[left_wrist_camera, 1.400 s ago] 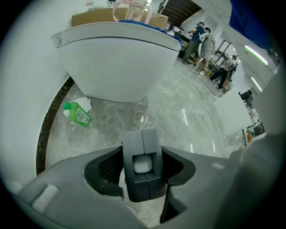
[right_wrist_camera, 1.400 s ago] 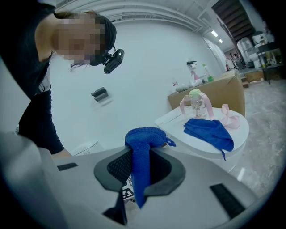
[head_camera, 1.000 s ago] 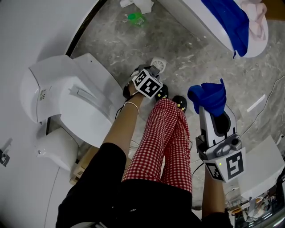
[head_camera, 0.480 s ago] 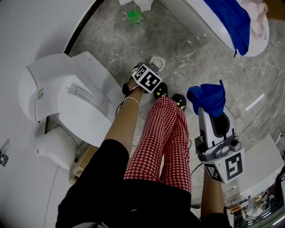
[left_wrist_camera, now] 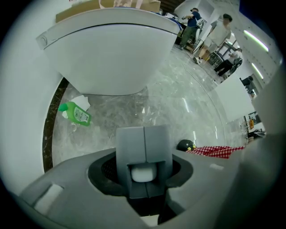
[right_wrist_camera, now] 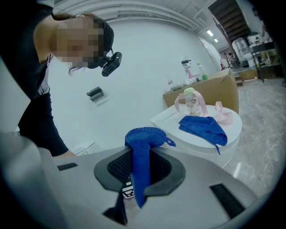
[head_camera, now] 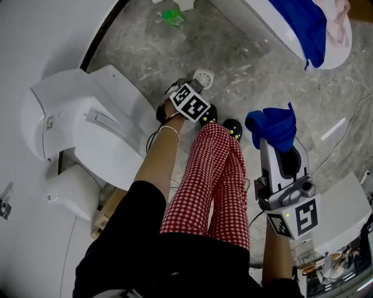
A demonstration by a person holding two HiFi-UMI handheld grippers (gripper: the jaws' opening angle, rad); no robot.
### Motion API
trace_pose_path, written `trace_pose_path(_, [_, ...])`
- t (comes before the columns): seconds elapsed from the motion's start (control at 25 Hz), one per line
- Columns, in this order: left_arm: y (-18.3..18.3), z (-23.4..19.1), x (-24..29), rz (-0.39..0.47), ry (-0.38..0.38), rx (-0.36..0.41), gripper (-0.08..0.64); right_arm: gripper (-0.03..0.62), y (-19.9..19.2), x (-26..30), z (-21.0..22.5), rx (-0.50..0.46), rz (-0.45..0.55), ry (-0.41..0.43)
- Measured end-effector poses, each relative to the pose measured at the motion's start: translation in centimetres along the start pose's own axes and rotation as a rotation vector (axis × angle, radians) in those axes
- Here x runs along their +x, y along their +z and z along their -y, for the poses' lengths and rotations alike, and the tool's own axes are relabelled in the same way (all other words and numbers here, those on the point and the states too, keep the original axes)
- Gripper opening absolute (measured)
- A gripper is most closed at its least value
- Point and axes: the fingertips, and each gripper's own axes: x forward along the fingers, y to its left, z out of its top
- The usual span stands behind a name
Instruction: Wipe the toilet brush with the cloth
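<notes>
The toilet brush point(head_camera: 204, 77) shows as a white round top on the floor beside the toilet. My left gripper point(head_camera: 196, 91) points straight down over it. In the left gripper view its jaws have just been closing; the fingers point(left_wrist_camera: 129, 143) meet along a seam with the white handle end point(left_wrist_camera: 143, 173) held in their notch. My right gripper point(head_camera: 277, 144) is held level at the right, shut on a bunched blue cloth point(head_camera: 271, 127). That cloth point(right_wrist_camera: 142, 147) drapes out of the jaws in the right gripper view.
A white toilet point(head_camera: 87, 128) stands at the left. A green bottle point(head_camera: 171, 16) lies on the marble floor beyond. A white round fixture point(head_camera: 274, 35) at the top right carries another blue cloth point(head_camera: 304, 23). The person's red-checked legs point(head_camera: 215, 174) and black shoes point(head_camera: 233, 129) stand between the grippers.
The left gripper has edged slightly up and left in the picture, staying over the brush top. The right gripper and its cloth have kept still.
</notes>
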Motion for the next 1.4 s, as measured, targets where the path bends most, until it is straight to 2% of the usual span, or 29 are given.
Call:
trace_pose_path(0.24, [-0.1,0.2,0.1,-0.032,0.036,0.013,0.172,0.067,0.1,-0.5,0.1,-0.002,-0.002,0.001])
trace_pose_path(0.48, [0.1,0.7,-0.4,-0.045,0.055,0.072,0.169,0.067,0.2,-1.0,0.4,-0.008,-0.001,-0.004])
trace_pose_path(0.72, [-0.1,0.9,-1.6,-0.033,0.069,0.032,0.169,0.067,0.4,-1.4,0.0,-0.01,0.006,0.01])
trace_pose_path(1.4, [-1.2,2.8,-6.0,0.026,0.119,0.006,0.169,0.066,1.6,-3.6,-2.3,-0.053,0.02,0.065])
